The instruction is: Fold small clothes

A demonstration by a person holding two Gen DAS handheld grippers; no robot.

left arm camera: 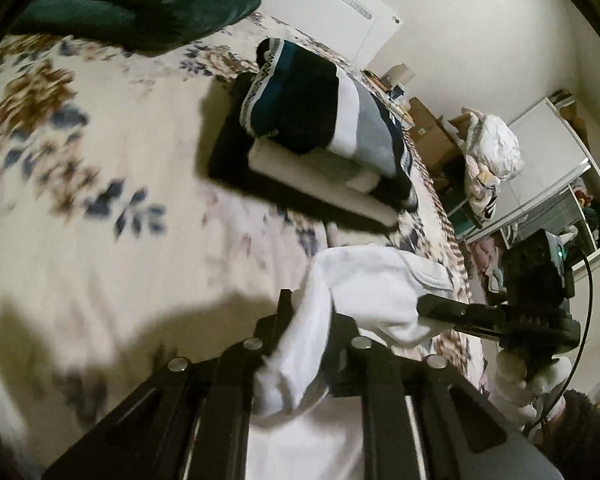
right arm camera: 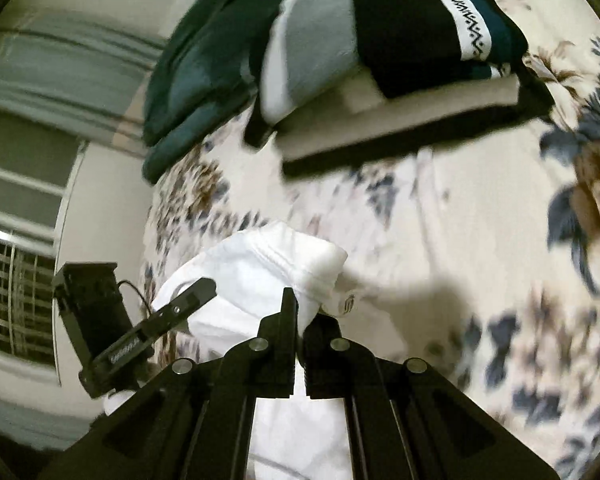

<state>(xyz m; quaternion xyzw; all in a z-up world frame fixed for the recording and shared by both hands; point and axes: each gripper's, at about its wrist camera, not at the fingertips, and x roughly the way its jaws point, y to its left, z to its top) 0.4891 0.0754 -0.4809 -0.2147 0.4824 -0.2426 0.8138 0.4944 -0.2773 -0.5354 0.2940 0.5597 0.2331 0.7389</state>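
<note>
A small white garment [left arm camera: 364,292] hangs lifted above the floral bedspread [left arm camera: 100,168], stretched between both grippers. In the left wrist view my left gripper [left arm camera: 312,312] is shut on one bunched edge of it. My right gripper [left arm camera: 428,306] reaches in from the right and pinches the other side, held by a white-gloved hand [left arm camera: 516,388]. In the right wrist view my right gripper [right arm camera: 304,312] is shut on a fold of the white garment [right arm camera: 260,264], with the left gripper [right arm camera: 202,288] clamped on its left edge. The cloth's lower part hangs below the fingers.
A stack of folded clothes [left arm camera: 320,120] [right arm camera: 400,40] lies on the bedspread [right arm camera: 460,240] just beyond the garment. A dark green item [left arm camera: 140,0] [right arm camera: 204,60] sits behind it. Past the bed edge are a heap of laundry [left arm camera: 492,160], boxes [left arm camera: 428,128] and a window [right arm camera: 16,280].
</note>
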